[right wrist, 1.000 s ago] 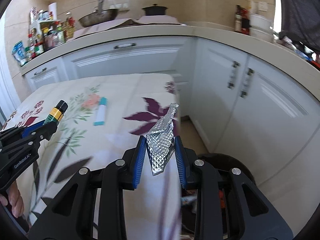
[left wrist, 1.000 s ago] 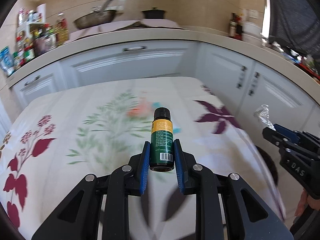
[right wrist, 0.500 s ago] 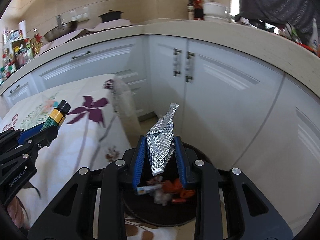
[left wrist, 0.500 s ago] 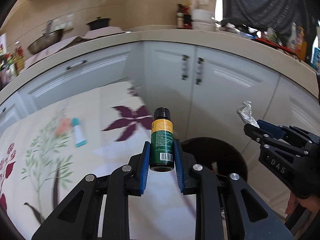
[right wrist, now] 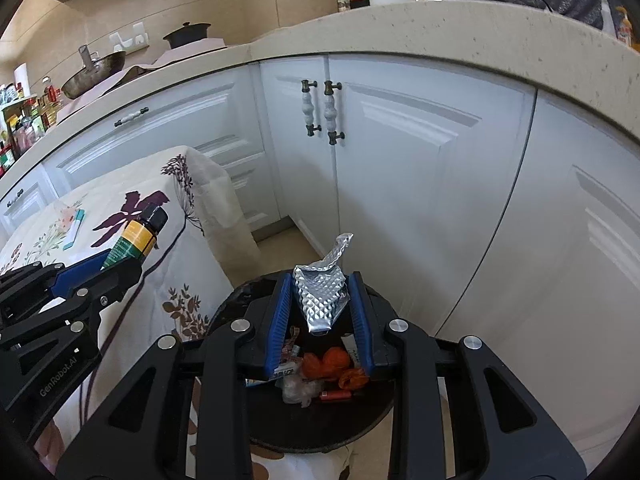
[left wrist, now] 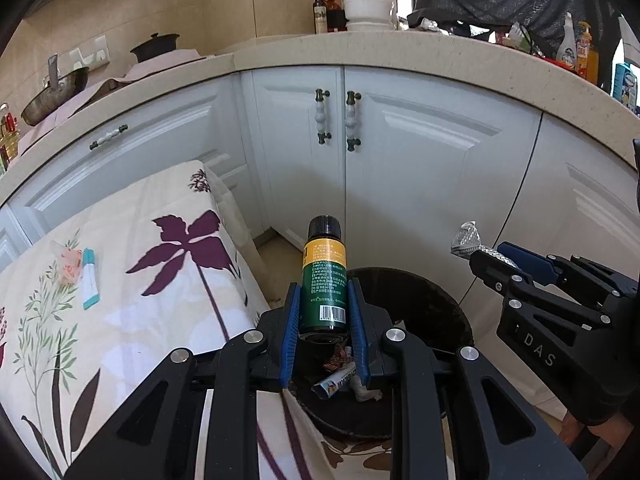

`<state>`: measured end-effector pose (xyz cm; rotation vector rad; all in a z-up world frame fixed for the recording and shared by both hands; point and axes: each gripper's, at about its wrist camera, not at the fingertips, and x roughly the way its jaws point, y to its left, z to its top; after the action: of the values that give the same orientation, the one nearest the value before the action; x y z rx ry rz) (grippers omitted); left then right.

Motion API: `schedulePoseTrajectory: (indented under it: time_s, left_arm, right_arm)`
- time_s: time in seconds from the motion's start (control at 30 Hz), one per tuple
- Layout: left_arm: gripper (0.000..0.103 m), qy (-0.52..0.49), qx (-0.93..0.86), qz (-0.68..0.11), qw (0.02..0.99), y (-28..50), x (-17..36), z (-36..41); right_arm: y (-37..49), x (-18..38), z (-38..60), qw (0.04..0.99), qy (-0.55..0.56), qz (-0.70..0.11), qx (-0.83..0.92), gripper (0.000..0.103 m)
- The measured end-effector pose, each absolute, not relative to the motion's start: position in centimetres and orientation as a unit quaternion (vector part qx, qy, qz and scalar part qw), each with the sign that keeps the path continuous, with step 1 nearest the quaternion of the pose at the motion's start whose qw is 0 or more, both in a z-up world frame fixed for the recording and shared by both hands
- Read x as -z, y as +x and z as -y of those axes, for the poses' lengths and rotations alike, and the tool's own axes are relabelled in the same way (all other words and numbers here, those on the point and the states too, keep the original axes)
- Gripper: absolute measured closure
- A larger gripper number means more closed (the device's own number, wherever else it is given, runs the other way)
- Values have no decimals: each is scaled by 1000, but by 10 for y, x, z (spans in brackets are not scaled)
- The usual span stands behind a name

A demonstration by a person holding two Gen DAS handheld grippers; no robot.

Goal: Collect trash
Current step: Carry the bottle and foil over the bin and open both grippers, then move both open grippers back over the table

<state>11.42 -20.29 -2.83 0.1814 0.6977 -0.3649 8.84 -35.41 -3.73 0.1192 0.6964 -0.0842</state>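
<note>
White cabinets point(left wrist: 420, 168) under a speckled counter point(right wrist: 440, 28) were recorded across the upper half of both views. A table under a floral cloth point(left wrist: 132, 280) was noted at the left of each frame. A dark round bin point(right wrist: 320, 432) was seen at lower centre, on the floor just beside the table's corner; orange scraps, a small packet and a pale wad, perhaps crumpled plastic, were noted inside.

The left gripper point(left wrist: 324, 308) was seen at bottom centre of its own view, its blue pads pressed on a dark green bottle point(left wrist: 325, 276) with a yellow band and black cap, held upright above the bin's near rim. The right gripper point(right wrist: 320, 308) was seen at bottom centre of its view, pinching a crumpled silver foil wrapper point(right wrist: 320, 292) directly above the bin's opening.

A small white-and-teal tube point(left wrist: 89, 280) was recorded lying on the cloth at mid-left, well apart from both grippers.
</note>
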Motion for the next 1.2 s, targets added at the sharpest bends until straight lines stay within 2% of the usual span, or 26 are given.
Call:
schedulePoseTrajectory:
  time_s: [0.07, 0.17, 0.23, 0.67, 1.2]
  left_arm:
    - [77, 84, 179, -349, 916, 117, 30, 204]
    - [69, 83, 177, -347, 917, 115, 29, 205]
    - [65, 83, 175, -344, 919, 114, 28, 203]
    - [50, 63, 143, -329, 931, 115, 10, 166]
    - [49, 19, 13, -324, 946, 129, -1, 29]
  right_arm:
    - [92, 41, 356, 936, 60, -344, 39, 74]
    - [95, 43, 356, 936, 61, -344, 45, 63]
    - [94, 42, 356, 937, 62, -342, 45, 60]
    - [98, 19, 327, 945, 48, -324, 28, 55]
    - [137, -6, 210, 947, 2, -313, -78, 55]
